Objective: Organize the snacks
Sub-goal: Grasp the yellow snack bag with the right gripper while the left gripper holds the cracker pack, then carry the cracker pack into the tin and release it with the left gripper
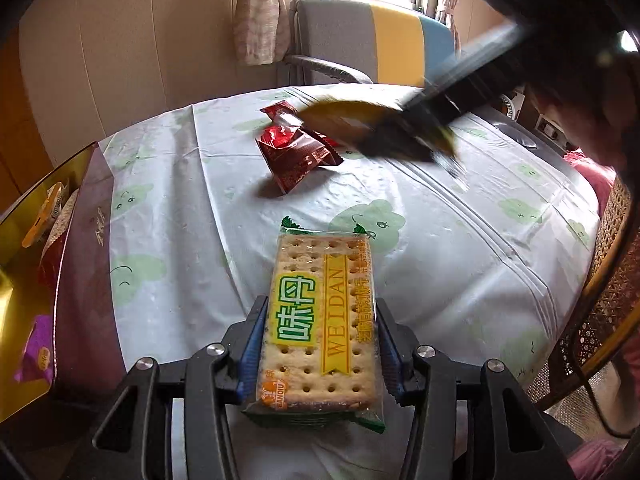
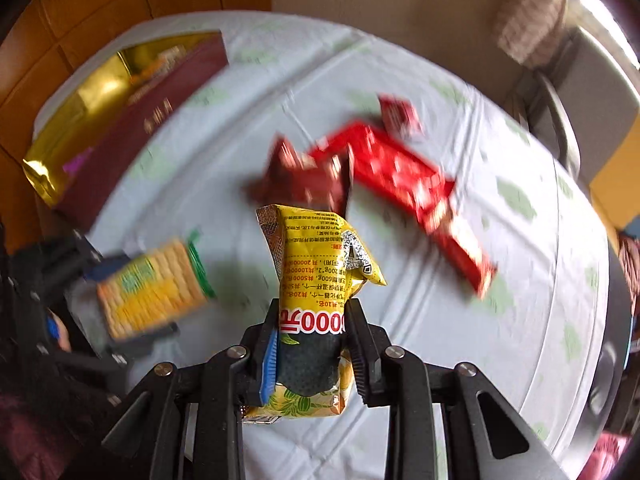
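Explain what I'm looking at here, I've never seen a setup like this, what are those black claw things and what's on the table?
The black claws are handheld two-finger grippers, one per hand, each carrying a fisheye camera looking along its fingers. The left camera shows the left gripper clamped on a Weidan cracker pack. The right camera shows the right gripper clamped on a yellow snack bag. On the cartoon-print tablecloth lie red-wrapped snacks. A maroon box with gold lining, already holding some snacks, stands at the table's edge.

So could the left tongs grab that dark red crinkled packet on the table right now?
Probably not yet: the left tongs are shut on the green-edged cracker pack, so they are occupied. The dark red crinkled packet lies ahead, unobstructed.
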A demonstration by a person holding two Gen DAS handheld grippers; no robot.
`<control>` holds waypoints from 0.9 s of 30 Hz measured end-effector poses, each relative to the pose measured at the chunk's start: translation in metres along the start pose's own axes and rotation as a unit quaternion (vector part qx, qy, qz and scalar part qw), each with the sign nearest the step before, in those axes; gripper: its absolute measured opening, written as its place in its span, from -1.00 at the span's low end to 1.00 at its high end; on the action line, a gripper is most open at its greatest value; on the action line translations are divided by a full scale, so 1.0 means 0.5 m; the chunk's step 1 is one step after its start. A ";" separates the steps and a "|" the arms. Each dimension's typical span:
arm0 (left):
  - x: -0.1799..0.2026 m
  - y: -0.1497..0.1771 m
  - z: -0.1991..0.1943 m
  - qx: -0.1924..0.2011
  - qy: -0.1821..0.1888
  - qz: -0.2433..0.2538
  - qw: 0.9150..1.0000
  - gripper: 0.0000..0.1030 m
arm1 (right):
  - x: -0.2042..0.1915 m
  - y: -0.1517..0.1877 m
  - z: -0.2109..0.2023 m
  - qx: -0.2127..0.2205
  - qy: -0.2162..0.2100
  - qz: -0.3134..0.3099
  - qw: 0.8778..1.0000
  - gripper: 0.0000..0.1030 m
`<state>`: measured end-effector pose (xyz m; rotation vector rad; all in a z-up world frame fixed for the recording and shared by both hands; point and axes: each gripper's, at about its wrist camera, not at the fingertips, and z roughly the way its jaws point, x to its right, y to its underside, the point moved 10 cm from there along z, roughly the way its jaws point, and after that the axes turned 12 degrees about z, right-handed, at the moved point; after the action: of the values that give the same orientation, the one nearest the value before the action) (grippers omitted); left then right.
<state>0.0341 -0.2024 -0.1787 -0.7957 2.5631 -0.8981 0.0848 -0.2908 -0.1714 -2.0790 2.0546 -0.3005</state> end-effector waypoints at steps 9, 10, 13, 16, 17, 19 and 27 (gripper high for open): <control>0.000 -0.005 0.003 -0.014 -0.007 -0.005 1.000 0.00 | 0.013 0.000 0.038 -0.002 -0.009 -0.004 1.000 -0.38; -0.001 -0.004 0.002 -0.016 -0.007 -0.006 1.000 -0.01 | 0.015 -0.001 0.038 -0.001 -0.012 -0.005 1.000 -0.37; -0.003 -0.005 0.005 -0.019 -0.011 -0.007 1.000 0.00 | 0.021 0.007 0.040 -0.002 -0.017 -0.007 1.000 -0.33; -0.003 -0.005 0.007 -0.022 -0.015 -0.008 1.000 0.00 | 0.023 0.008 0.044 0.001 -0.011 -0.017 1.000 -0.32; -0.003 -0.005 0.008 -0.023 -0.016 -0.009 1.000 0.00 | 0.023 0.007 0.045 0.003 -0.007 -0.021 1.000 -0.32; -0.003 -0.005 0.009 -0.025 -0.018 -0.010 0.999 0.00 | 0.019 0.010 0.045 0.006 0.000 -0.030 1.000 -0.32; 0.000 -0.007 0.008 -0.034 -0.025 -0.016 0.999 -0.05 | 0.000 0.027 0.032 0.017 0.016 -0.052 0.998 -0.32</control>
<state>0.0373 -0.2064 -0.1797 -0.8707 2.5557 -0.7937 0.0765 -0.2908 -0.1906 -2.1787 1.9486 -0.3837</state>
